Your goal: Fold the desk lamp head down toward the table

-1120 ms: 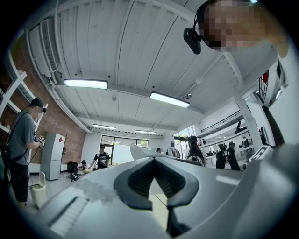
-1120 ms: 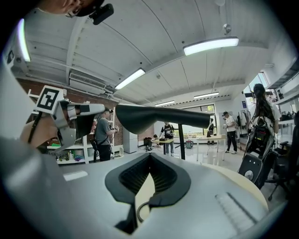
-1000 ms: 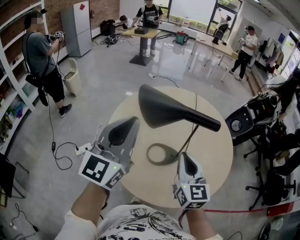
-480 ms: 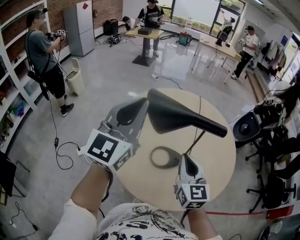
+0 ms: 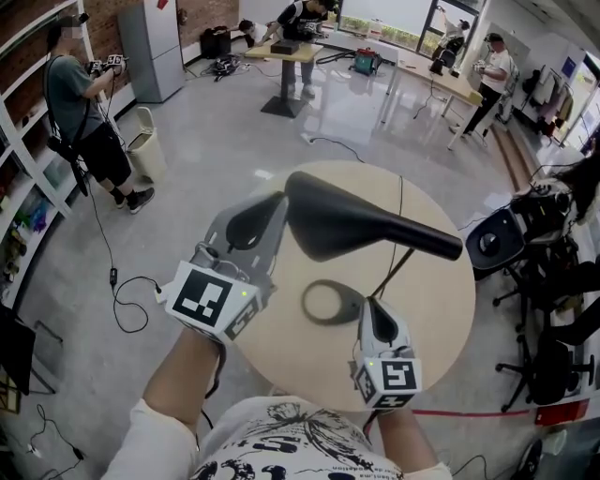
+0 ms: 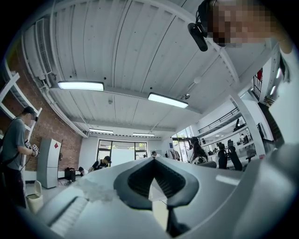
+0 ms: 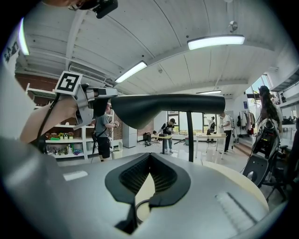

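Lamp head (image 5: pixel 356 225) stands high above the bench (image 5: pixel 431 309); the closed, empty left hand-held gripper (image 5: pixel 267 208) beside its broad end should press down slowly, with the closed right hand-held gripper (image 5: pixel 374 314) steadying the base (image 5: pixel 307 302).

A grey fridge (image 5: pixel 150 47) is seen against the brick wall (image 5: pixel 192 14) at the far left, and a pale bin (image 5: pixel 145 141) is set near it. A person in a grey shirt (image 5: pixel 70 94) is seen beside white shelves (image 5: pixel 23 169). A black cable (image 5: pixel 112 281) is trailed over the floor. A wooden desk (image 5: pixel 281 49) is placed farther back. Black chairs (image 5: pixel 553 366) are grouped at the right, where a red line (image 5: pixel 459 412) is marked on the floor. Strip lights (image 6: pixel 80 85) are mounted on the white ceiling (image 6: pixel 140 46).
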